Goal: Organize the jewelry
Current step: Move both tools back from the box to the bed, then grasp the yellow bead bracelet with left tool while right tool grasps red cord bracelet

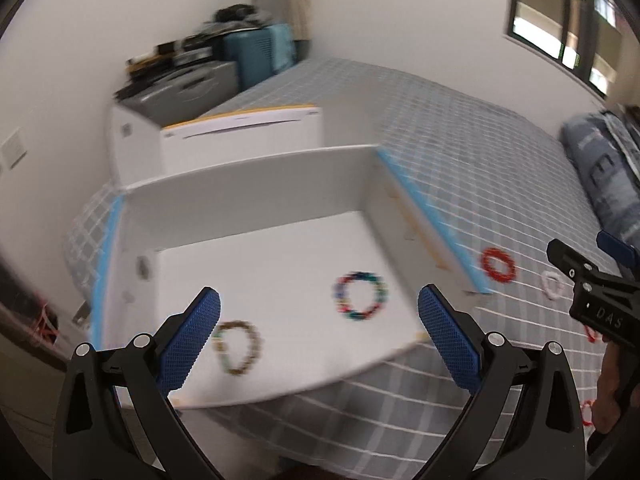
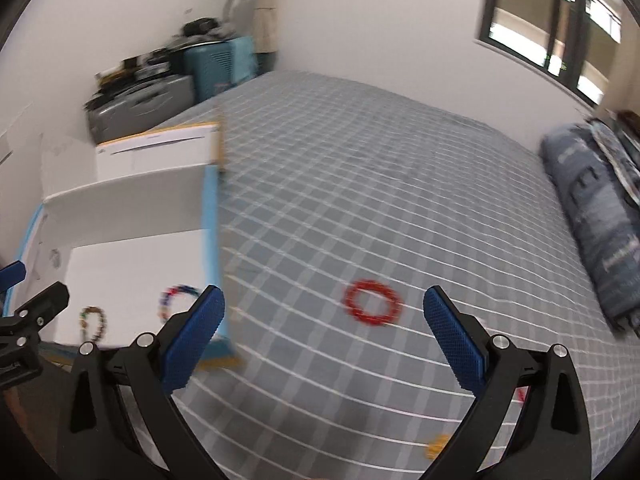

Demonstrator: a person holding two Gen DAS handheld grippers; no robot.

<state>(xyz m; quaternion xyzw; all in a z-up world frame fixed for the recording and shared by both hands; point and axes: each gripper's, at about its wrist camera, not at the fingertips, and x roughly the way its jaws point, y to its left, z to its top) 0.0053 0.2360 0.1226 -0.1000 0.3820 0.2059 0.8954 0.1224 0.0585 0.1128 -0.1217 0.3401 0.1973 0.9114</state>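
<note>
right gripper (image 2: 324,344) hangs spread wide and empty above the red bracelet (image 2: 373,307) on the bed (image 2: 360,160); closing on soft fabric could snag it. left gripper (image 1: 319,338) gapes over the white box (image 1: 260,264).

Bright daylight from the window (image 1: 568,12); motion blur, fisheye-bent edges.

Ahead of my fingers I see a grey checked bedspread (image 2: 360,200) covering the bed. Far beyond the left fingertips, grey and teal suitcases (image 1: 224,68) stand against the wall, dark clutter piled on top. Up to the right there is a dark-framed window (image 2: 560,28), with blue folded bedding (image 2: 596,216) below it.
</note>
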